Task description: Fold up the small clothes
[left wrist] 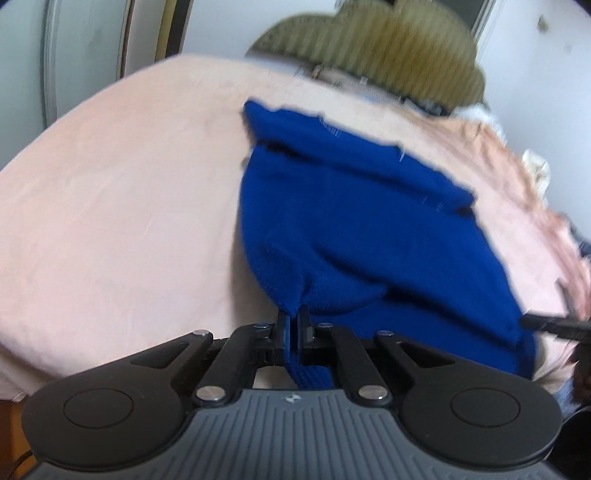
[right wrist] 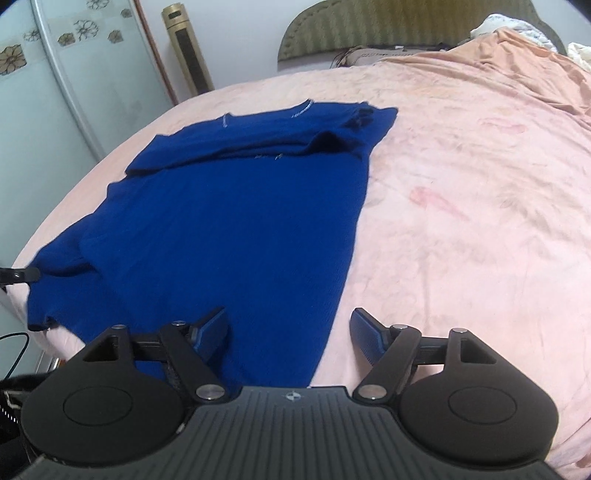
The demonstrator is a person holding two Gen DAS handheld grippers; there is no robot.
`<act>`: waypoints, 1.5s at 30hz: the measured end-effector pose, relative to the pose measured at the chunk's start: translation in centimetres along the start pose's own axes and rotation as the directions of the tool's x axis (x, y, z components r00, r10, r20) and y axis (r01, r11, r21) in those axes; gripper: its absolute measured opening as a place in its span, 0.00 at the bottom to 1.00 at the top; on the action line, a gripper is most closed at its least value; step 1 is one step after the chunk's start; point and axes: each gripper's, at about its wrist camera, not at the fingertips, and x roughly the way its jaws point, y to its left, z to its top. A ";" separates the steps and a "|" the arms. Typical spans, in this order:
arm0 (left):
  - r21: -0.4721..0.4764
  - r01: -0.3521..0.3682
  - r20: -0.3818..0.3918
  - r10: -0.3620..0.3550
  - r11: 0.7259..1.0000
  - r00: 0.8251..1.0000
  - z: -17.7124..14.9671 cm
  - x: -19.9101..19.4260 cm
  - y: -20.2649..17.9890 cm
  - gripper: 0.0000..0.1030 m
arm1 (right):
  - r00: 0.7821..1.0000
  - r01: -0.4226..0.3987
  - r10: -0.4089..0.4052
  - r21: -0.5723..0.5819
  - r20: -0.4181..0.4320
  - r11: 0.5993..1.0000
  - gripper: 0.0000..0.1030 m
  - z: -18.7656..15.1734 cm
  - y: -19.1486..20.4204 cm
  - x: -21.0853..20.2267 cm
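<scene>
A dark blue knit sweater (right wrist: 236,206) lies on the pink bed sheet (right wrist: 461,184), its sleeves folded across the upper body. In the left wrist view the sweater (left wrist: 351,221) is bunched up towards my left gripper (left wrist: 294,314), which is shut on its near hem corner and lifts it a little. My right gripper (right wrist: 288,325) is open, just above the sweater's near right hem, holding nothing. The left gripper's fingertip shows at the left edge of the right wrist view (right wrist: 20,275). The right gripper's fingertip shows at the right edge of the left wrist view (left wrist: 554,325).
An olive ribbed headboard (right wrist: 406,26) stands at the far end of the bed. Crumpled peach bedding (right wrist: 535,66) and white cloth lie at the far right. A floral-patterned wardrobe door (right wrist: 55,74) and a gold tower fan (right wrist: 188,48) stand to the left.
</scene>
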 end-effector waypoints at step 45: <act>-0.018 -0.081 0.002 0.082 0.997 0.997 -0.9 0.8 1.1 0.77 | 0.995 -0.066 0.068 0.034 -0.078 0.997 0.72 -1.8 1.2 -1.7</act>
